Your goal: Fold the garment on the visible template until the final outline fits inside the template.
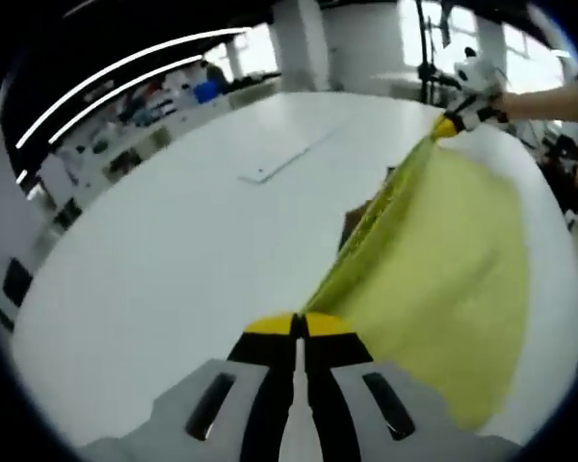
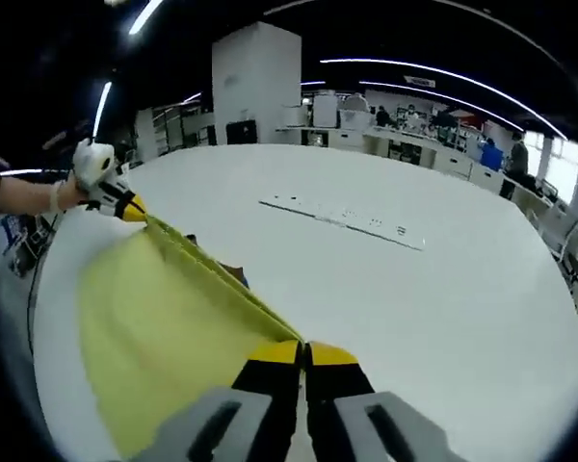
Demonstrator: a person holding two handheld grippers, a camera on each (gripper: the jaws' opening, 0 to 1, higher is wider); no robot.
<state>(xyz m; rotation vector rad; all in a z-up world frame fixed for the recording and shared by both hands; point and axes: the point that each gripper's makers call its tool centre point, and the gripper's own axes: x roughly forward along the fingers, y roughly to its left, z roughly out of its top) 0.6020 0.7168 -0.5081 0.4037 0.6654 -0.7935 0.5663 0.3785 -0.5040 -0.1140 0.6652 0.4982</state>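
Note:
A yellow-green garment [image 1: 443, 260] hangs stretched in the air between the two grippers, above a white table [image 1: 173, 250]. My left gripper [image 1: 298, 325] is shut on one end of its upper edge. The right gripper [image 1: 450, 124] shows far off in the left gripper view, held by a hand and pinching the other end. In the right gripper view my right gripper [image 2: 303, 353] is shut on the garment [image 2: 154, 327], and the left gripper [image 2: 125, 206] grips the far corner. A brown template [image 1: 354, 223] peeks out from behind the cloth, mostly hidden.
A long white strip [image 2: 347, 219] lies flat on the table [image 2: 443, 318] beyond the garment. Desks, shelves and people stand around the room's edges. A white pillar [image 2: 255, 85] rises behind the table.

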